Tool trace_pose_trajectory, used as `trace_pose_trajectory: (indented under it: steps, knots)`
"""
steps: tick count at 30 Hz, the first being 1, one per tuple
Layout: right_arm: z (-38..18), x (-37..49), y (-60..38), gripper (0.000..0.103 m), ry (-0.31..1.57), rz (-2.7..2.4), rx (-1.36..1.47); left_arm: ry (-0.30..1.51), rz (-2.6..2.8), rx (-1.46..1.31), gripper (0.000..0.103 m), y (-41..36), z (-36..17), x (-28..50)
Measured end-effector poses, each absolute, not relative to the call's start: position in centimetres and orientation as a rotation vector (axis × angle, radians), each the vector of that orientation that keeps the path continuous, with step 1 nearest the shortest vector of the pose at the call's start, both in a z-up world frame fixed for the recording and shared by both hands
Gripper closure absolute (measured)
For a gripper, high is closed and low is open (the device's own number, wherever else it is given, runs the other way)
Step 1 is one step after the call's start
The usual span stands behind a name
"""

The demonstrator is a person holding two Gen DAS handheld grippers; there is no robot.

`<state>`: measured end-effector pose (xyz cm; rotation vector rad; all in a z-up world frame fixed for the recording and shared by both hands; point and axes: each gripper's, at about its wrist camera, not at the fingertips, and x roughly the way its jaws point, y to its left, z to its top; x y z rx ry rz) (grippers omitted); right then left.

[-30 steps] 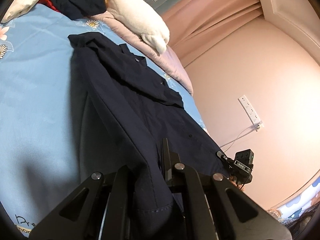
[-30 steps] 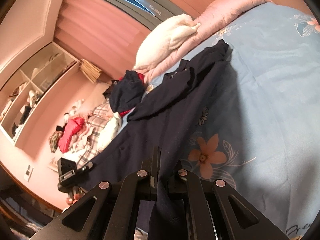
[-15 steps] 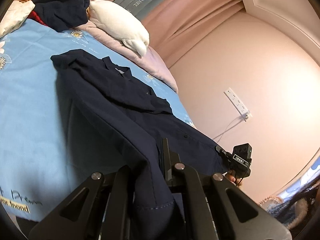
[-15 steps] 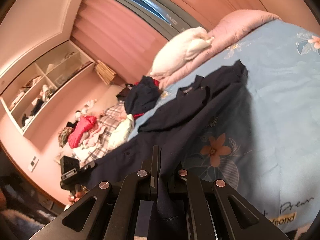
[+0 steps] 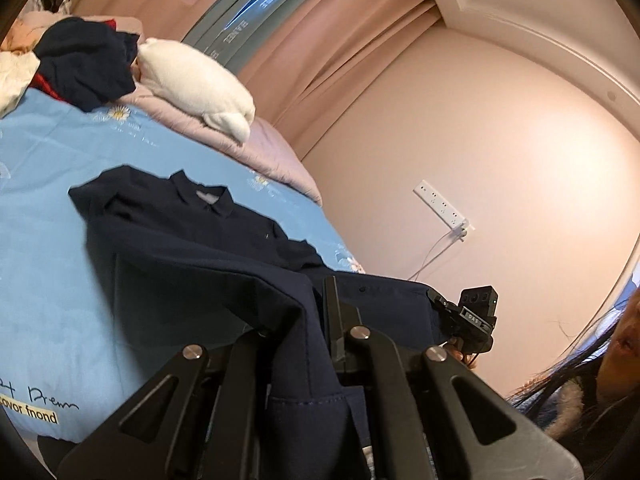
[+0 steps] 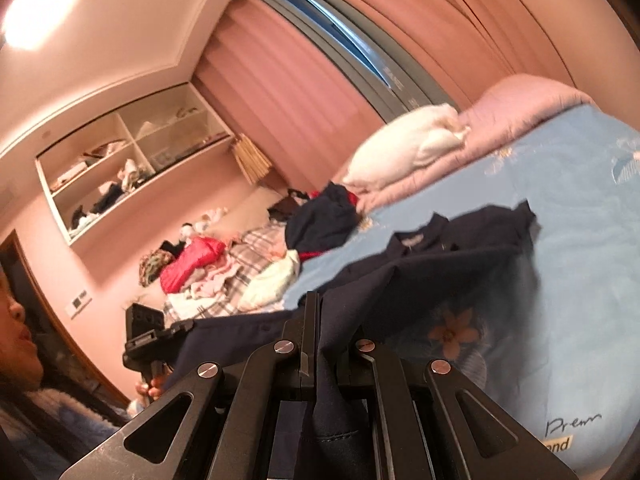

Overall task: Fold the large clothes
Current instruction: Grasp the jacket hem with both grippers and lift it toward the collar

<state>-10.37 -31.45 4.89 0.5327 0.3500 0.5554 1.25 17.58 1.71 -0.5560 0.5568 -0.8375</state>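
Between both grippers' jaws, navy shirt [image 5: 224, 264]

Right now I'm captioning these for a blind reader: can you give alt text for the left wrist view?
The left claw is clamped shut on the hem of a dark navy shirt, lifting it off a light blue bedsheet while the collar end lies flat. The right claw grips the hem's other corner; a white pillow lies beyond.
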Motion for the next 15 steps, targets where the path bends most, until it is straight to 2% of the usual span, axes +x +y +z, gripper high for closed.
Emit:
trace_pose_trajectory:
  steps: [15]
  knots:
    - [4.2,-5.3,-34.5,0.098,0.374,0.525,0.615,0.577,-0.783,-0.674,0.098,19.0,0.5,6.6]
